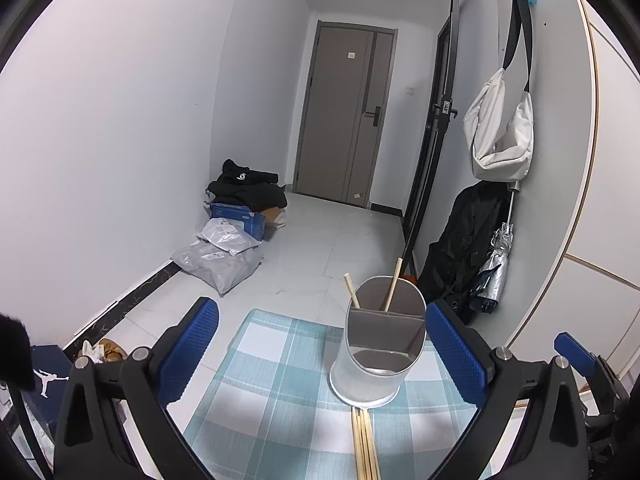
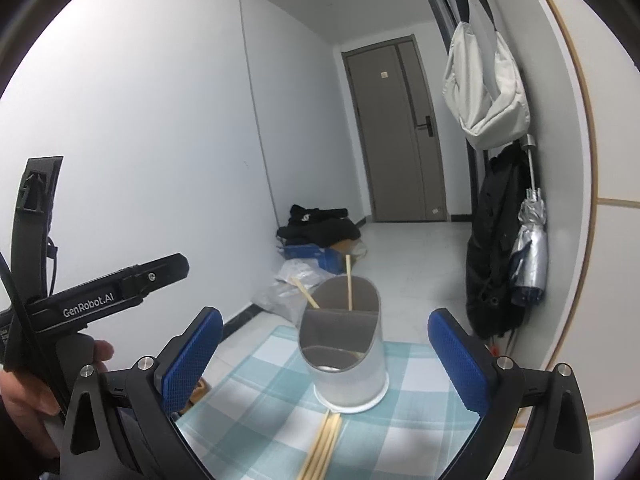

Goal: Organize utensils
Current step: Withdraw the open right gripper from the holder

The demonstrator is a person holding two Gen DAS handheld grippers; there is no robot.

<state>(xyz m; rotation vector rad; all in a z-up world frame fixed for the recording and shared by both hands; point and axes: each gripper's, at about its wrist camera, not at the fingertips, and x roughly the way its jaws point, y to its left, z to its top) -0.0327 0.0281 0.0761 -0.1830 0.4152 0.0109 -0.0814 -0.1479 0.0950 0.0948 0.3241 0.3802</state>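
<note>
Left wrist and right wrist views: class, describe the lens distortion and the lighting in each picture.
Left wrist view: fisheye bends the wall trim into an arc, corners vignette black, a soft shadow crosses the checked cloth. Right wrist view: the same bowing, cool flat light, a dull sheen on the utensil holder.

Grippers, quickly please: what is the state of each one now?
Left gripper: open, holding nothing.
Right gripper: open, holding nothing.

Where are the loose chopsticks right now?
The loose chopsticks lie bunched on the checked cloth, low centre in both wrist views, ends at the utensil holder base.
</note>
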